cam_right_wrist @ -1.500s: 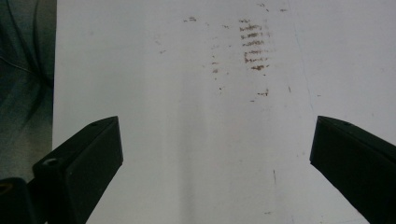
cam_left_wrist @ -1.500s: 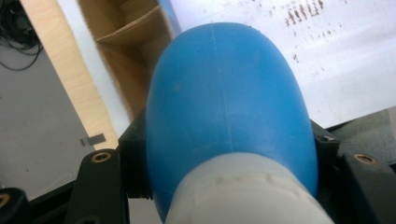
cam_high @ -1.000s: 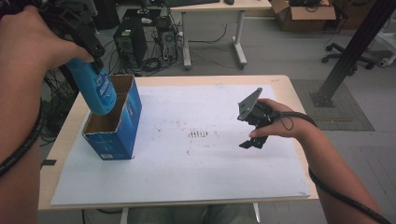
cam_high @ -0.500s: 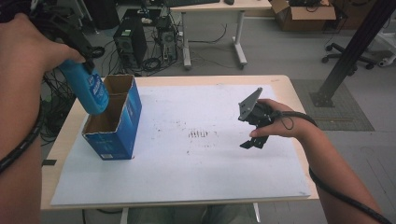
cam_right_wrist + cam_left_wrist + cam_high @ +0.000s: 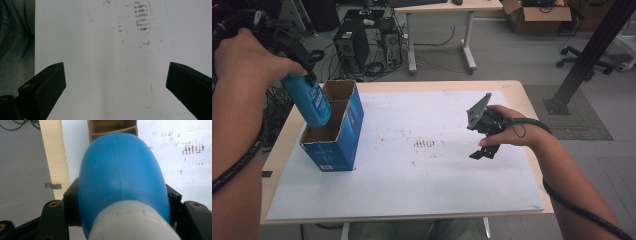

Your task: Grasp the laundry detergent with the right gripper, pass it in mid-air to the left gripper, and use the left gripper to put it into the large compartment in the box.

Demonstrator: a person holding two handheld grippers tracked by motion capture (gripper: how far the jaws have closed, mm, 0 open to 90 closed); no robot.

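1. My left claw (image 5: 304, 80) pinches a blue bottle (image 5: 309, 100) just below its white cap (image 5: 132, 222); in the left gripper view the black jaws press on both sides of the bottle.
2. The bottle hangs base-down and tilted, its lower end entering the open top of the blue cardboard box (image 5: 334, 135).
3. The box stands upright on the left part of the white sheet (image 5: 412, 190) that covers the table (image 5: 522, 95), with a cardboard divider (image 5: 113, 132) across its inside.
4. My right claw (image 5: 479, 150) rests over the right part of the sheet, well apart from the box, jaws spread wide with nothing between them.
5. Brown smudges (image 5: 427, 144) mark the sheet between the box and the right claw.
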